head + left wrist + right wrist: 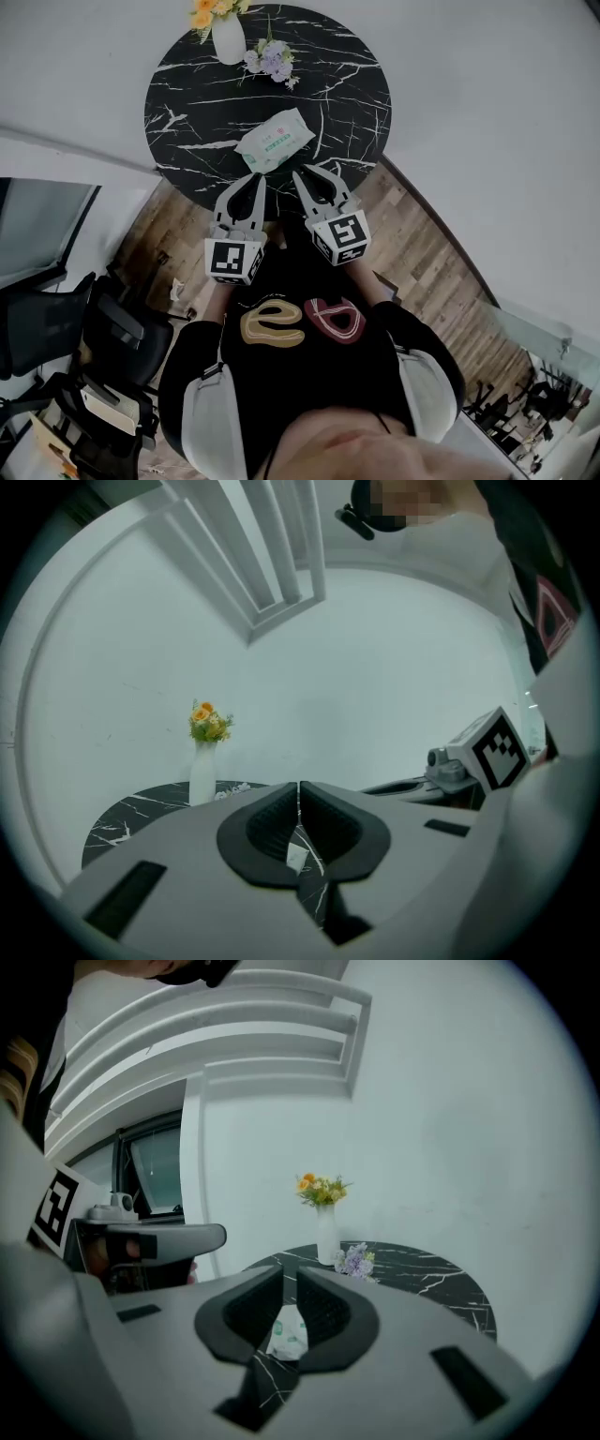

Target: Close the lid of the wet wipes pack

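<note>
The wet wipes pack (pixel 274 139), white with green print, lies flat near the front edge of the round black marble table (pixel 187 103). I cannot tell how its lid stands. Both grippers hover side by side just short of the table's near edge, pointing at the pack and touching nothing. My left gripper (pixel 251 180) has its jaw tips together and holds nothing. My right gripper (pixel 320 175) shows a narrow gap between its jaws, with nothing in it. Beyond those jaws the pack (pixel 286 1332) shows in the right gripper view. The left gripper view (pixel 300 789) shows only a white sliver of the pack (pixel 295 857).
A white vase of orange and yellow flowers (pixel 228 36) stands at the table's far side, with a small purple bouquet (pixel 272 61) next to it. White wall lies behind the table. Wooden floor (pixel 431 253) surrounds it, and black office chairs (pixel 56 337) stand at the left.
</note>
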Demonstrator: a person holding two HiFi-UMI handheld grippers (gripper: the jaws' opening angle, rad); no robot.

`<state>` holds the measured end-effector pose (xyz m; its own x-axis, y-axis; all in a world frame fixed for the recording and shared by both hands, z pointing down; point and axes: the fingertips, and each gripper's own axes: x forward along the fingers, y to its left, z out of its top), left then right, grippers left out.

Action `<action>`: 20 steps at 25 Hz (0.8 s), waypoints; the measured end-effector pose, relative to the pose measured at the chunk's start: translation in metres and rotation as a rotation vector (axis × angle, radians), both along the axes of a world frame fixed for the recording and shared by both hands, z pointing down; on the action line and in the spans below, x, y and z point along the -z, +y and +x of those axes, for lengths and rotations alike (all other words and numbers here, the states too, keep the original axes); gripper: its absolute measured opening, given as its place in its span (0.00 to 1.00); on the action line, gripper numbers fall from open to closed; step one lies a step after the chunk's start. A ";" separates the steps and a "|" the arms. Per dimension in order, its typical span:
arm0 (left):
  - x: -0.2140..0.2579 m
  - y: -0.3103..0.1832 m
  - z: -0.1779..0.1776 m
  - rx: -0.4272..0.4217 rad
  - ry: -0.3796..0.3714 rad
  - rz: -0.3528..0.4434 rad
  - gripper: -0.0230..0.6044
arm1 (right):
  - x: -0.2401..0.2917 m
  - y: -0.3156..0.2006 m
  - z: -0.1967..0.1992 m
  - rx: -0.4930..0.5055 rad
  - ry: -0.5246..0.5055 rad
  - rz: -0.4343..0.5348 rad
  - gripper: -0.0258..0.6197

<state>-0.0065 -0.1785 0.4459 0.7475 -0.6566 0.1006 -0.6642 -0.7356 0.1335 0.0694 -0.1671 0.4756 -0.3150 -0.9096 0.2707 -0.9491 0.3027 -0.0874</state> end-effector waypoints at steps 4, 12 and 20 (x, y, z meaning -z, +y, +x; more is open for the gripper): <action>0.006 0.003 0.002 -0.022 0.010 0.013 0.07 | 0.005 0.004 -0.002 -0.016 0.004 0.019 0.09; 0.002 0.006 0.002 -0.025 -0.020 0.025 0.07 | 0.015 0.004 -0.003 -0.019 0.026 0.042 0.06; 0.004 0.006 0.004 -0.036 -0.035 0.019 0.07 | 0.016 0.005 -0.008 0.003 0.057 0.038 0.06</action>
